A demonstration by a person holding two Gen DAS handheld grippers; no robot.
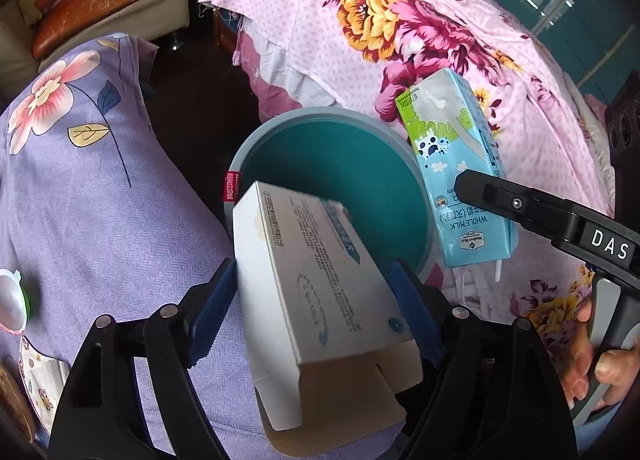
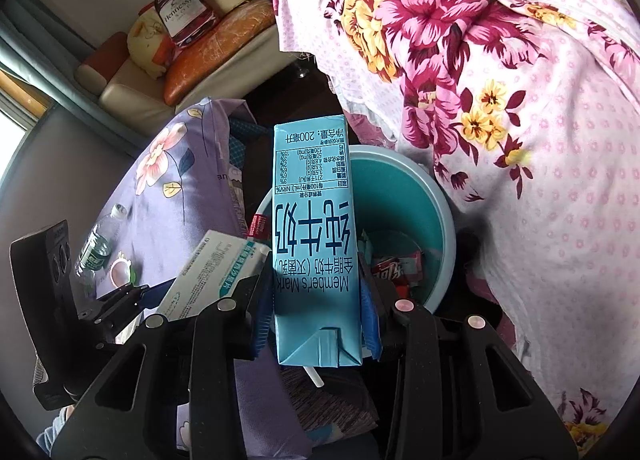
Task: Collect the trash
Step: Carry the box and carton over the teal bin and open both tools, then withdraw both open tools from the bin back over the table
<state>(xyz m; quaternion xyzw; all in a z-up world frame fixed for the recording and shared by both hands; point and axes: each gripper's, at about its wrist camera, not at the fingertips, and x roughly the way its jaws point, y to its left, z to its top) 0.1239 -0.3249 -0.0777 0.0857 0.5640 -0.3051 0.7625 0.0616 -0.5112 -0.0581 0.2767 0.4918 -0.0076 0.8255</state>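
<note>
My left gripper (image 1: 310, 300) is shut on a white cardboard box (image 1: 316, 296) with blue print, held over the near rim of a teal bin (image 1: 336, 164). My right gripper (image 2: 314, 296) is shut on a light blue milk carton (image 2: 314, 244) with a straw at its bottom, held just above the bin (image 2: 440, 220). The bin holds red wrappers (image 2: 396, 268). The carton (image 1: 460, 172) and the right gripper's finger (image 1: 520, 208) show at the right in the left wrist view. The box (image 2: 212, 272) shows at the left in the right wrist view.
A purple flowered cloth (image 1: 100, 200) lies left of the bin, with a plastic bottle (image 2: 98, 244), a small white cup (image 1: 10, 304) and a printed mask (image 1: 40, 380) on it. A pink flowered cloth (image 1: 400, 32) covers the right side. A sofa (image 2: 180, 72) stands behind.
</note>
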